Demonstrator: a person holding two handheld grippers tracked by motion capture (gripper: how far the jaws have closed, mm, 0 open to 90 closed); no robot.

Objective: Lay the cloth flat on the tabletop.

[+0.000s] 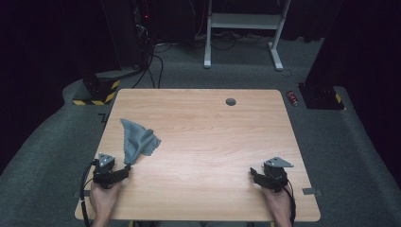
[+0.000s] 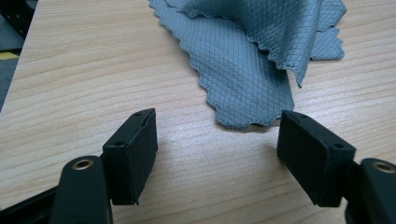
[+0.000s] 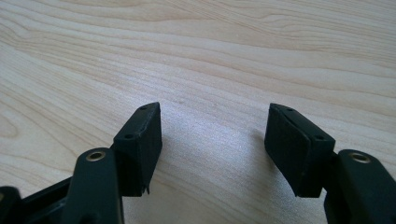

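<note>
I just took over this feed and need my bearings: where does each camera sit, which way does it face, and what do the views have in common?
High view: above the person's side, looking forward and down on the wooden table; both hands, left gripper and right gripper enter from below.
Left gripper view: rides the left gripper, looking along its spread jaws at the grey cloth.
Right gripper view: rides the right gripper, jaws spread over bare wood.
Shared: high and left gripper views both show the cloth.
</note>
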